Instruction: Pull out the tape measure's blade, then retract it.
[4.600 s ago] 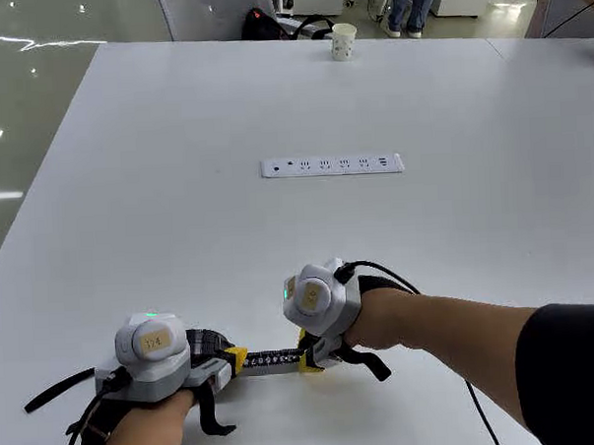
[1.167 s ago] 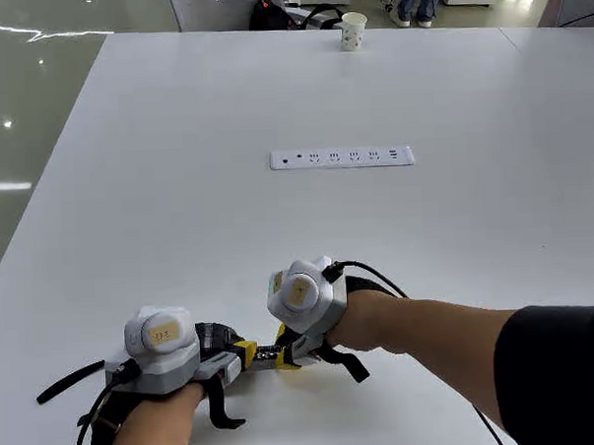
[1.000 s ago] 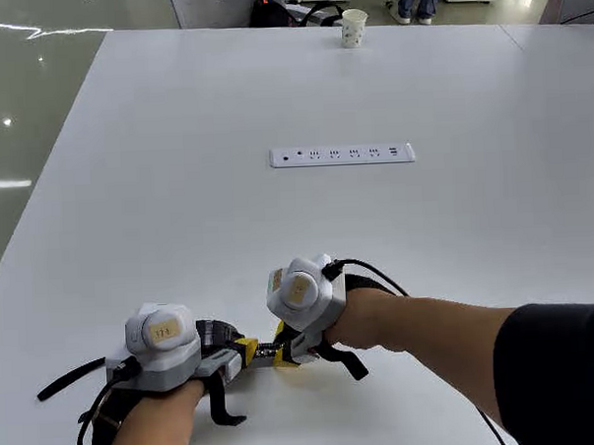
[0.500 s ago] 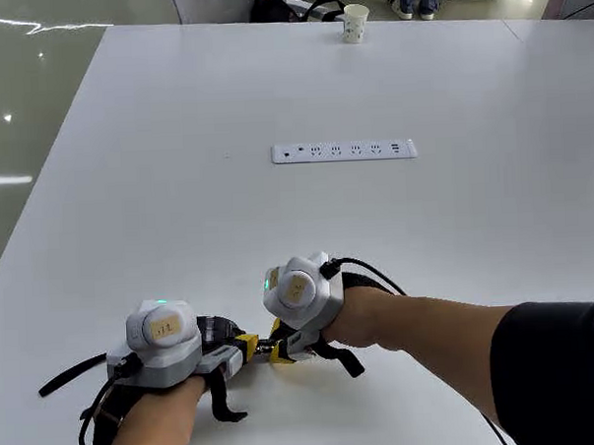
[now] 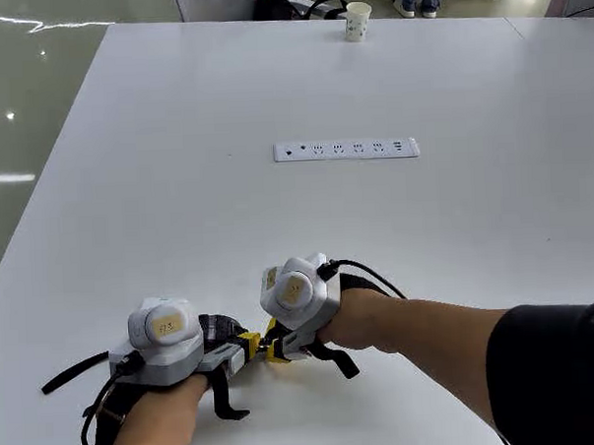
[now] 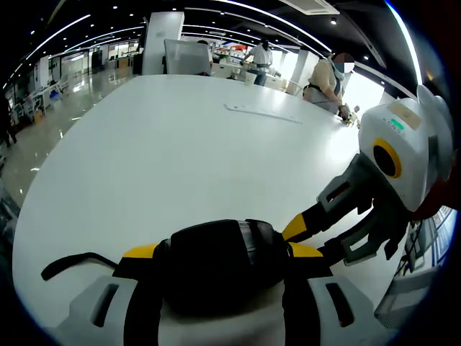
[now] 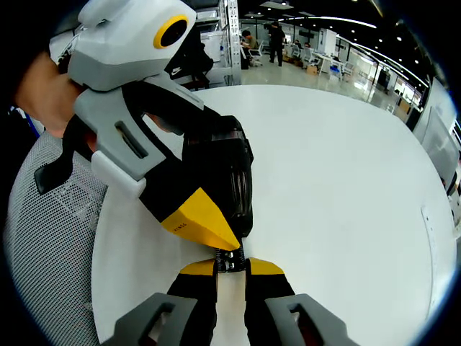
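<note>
At the near edge of the surface (image 5: 278, 243), your left gripper (image 6: 223, 252) has its jaws clamped around the black tape measure (image 6: 216, 277), its mouth pointing right. Just beside it, your right gripper (image 7: 230, 272) pinches the blade tip (image 7: 230, 261), and the blade's long axis runs left to right between them. Farther off lie a power strip (image 5: 346, 149) and a paper cup (image 5: 358, 21).

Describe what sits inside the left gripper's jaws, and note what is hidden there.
The black tape measure case sits inside the left gripper, clamped by its yellow-tipped jaws. Its underside and the table beneath it are covered.
</note>
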{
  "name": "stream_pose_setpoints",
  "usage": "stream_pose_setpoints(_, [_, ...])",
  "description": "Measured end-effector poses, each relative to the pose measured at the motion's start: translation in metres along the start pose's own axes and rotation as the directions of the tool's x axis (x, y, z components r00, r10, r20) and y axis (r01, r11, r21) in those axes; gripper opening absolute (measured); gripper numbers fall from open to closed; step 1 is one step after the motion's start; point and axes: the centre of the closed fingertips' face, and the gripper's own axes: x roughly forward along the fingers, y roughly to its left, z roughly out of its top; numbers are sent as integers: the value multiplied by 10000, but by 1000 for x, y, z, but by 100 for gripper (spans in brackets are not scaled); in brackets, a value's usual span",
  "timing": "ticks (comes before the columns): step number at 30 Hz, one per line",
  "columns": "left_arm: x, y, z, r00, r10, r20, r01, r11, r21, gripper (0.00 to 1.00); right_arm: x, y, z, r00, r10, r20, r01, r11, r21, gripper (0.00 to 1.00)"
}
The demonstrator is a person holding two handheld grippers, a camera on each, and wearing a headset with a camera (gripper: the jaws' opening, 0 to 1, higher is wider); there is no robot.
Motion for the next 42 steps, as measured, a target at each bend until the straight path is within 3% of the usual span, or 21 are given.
stream_pose_setpoints(42, [1, 1, 1, 10000, -52, 12, 52, 10000, -15, 64, 9, 0, 13, 9996, -36, 264, 30, 9997, 236, 11])
